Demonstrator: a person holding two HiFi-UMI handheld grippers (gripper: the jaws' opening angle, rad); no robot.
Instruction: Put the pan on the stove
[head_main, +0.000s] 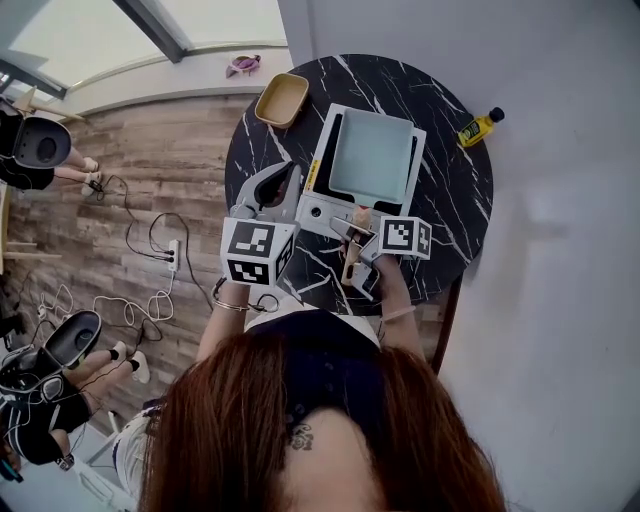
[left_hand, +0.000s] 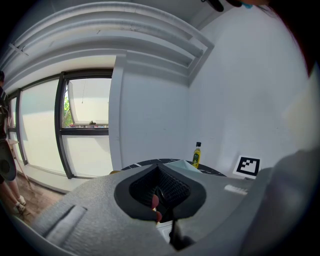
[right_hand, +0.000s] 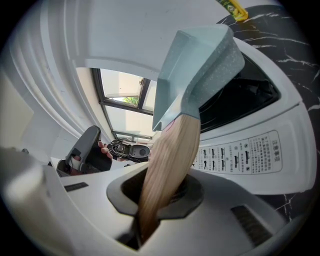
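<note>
Straight ahead of the right gripper (right_hand: 160, 200), the pan (right_hand: 200, 65) sticks out on its wooden handle (right_hand: 167, 170). The jaws are closed narrow on that handle near its free end. The handle's long axis runs on from the jaws, so the pan body lies beyond them, over the stove (right_hand: 250, 150). The stove's dark top is just below and ahead. I cannot tell whether the pan touches it yet. To the left, the left gripper (head_main: 268, 190) hangs beside the stove, its jaws together on nothing. The right hand is the nearer one and looks set to lower the pan.
</note>
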